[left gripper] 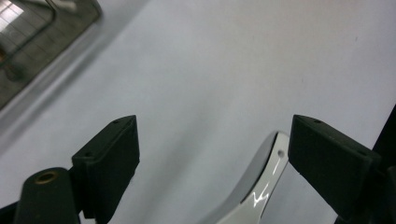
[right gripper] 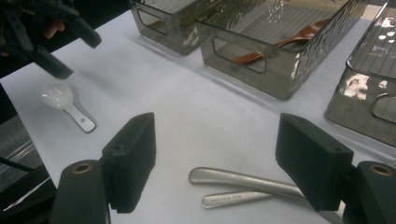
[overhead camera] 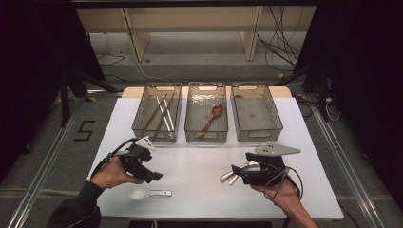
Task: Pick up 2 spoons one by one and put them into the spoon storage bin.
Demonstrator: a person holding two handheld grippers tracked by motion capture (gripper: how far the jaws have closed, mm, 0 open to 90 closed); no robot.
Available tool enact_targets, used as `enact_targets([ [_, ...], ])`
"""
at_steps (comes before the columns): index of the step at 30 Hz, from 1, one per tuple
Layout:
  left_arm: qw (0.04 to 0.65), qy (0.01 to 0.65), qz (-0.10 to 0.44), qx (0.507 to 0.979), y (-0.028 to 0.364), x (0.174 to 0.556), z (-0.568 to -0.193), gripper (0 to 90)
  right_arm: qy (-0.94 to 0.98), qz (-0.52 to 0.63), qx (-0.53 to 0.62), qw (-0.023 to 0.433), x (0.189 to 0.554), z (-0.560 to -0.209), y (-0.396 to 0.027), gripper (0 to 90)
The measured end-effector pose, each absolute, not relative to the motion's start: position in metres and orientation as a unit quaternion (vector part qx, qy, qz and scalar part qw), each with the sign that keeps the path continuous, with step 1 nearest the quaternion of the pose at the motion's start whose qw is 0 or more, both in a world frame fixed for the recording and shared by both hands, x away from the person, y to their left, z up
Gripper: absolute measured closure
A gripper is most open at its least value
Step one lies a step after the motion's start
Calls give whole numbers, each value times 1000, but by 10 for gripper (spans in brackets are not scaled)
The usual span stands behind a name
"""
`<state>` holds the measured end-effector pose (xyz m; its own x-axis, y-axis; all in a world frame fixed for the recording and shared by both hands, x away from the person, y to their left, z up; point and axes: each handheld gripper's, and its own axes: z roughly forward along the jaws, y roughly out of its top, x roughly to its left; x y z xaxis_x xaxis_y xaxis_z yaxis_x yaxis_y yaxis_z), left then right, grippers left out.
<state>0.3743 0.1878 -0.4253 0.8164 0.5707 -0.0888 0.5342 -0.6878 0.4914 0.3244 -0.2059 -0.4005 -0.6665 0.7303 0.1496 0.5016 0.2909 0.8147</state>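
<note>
My left gripper (overhead camera: pixel 156 176) is open at the front left of the white table (overhead camera: pixel 199 156), just above a white ceramic spoon (overhead camera: pixel 142 193). In the left gripper view the spoon's handle (left gripper: pixel 261 186) lies beside the right jaw, with the left gripper (left gripper: pixel 212 144) open and nothing gripped. My right gripper (overhead camera: pixel 236 173) is open at the front right. Two metal utensil handles (right gripper: pixel 243 179) lie on the table between the jaws of the right gripper (right gripper: pixel 217 149), untouched. The right gripper view shows the white spoon (right gripper: pixel 65 102) below the left gripper (right gripper: pixel 77 53).
Three smoky plastic baskets stand in a row at the back. The left basket (overhead camera: pixel 157 135) holds chopsticks (overhead camera: pixel 161 113), the middle basket (overhead camera: pixel 206 137) holds a brown spoon (overhead camera: pixel 212 118), and the right basket (overhead camera: pixel 256 135) is empty. Beyond the table's edges are floor and cables.
</note>
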Motion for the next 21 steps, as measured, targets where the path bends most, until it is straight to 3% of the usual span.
enact_targets([
  [13, 186, 243, 12, 952, 176, 353, -450, 174, 796, 449, 387, 126, 325, -401, -205, 298],
  [21, 178, 221, 9, 959, 174, 348, -456, 278, 796, 449, 386, 126, 325, -401, -205, 298],
])
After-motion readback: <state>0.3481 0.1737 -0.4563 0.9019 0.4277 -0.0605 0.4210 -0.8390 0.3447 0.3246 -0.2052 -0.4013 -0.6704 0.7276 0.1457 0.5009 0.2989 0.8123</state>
